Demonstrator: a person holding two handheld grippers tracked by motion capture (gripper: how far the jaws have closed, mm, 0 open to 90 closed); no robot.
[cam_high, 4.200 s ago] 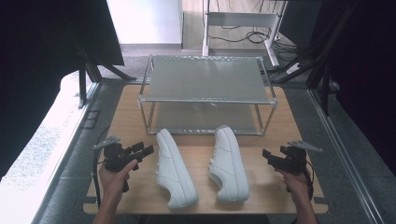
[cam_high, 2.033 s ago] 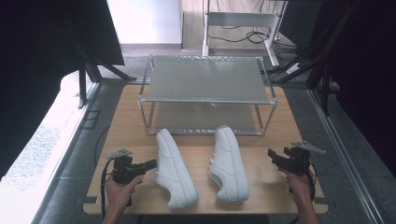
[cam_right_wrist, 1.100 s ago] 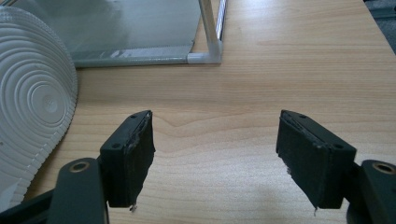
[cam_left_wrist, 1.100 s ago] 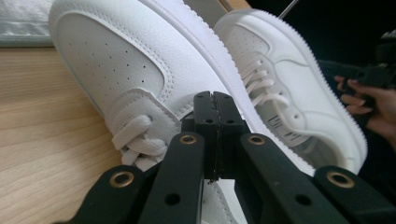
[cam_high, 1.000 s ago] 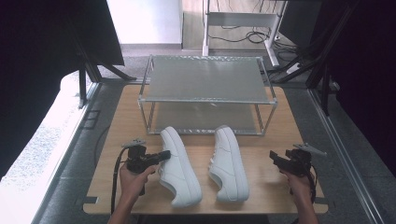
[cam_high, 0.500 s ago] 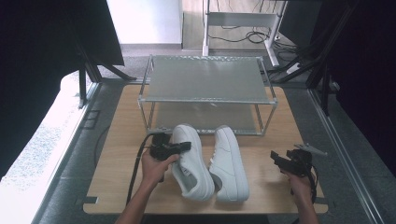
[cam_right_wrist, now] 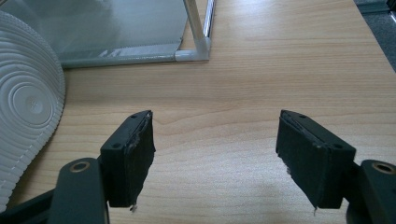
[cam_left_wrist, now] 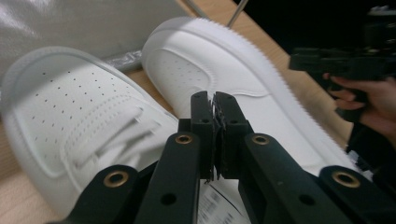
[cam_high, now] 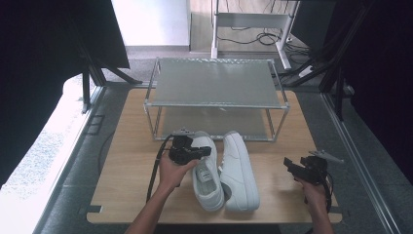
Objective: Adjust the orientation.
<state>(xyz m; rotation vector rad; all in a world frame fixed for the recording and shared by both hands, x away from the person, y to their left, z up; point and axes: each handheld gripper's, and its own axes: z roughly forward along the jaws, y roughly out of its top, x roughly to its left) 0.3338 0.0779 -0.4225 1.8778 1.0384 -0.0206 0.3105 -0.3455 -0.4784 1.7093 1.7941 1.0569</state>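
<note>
Wooden table [cam_high: 122, 180] carrying a two-tier metal rack [cam_high: 214, 87] at its far side, with a pair of white shoes in front of it. Left shoe [cam_high: 207, 170] lies beside the right shoe [cam_high: 238, 170], their sides touching. Left claw [cam_high: 202, 152] sits over the left shoe's upper, jaws almost together with nothing visibly clamped between them; they have just parted slightly. Right claw [cam_high: 292, 168] is held above bare wood to the right, well apart from the shoes, jaws spread wide and empty.
</note>
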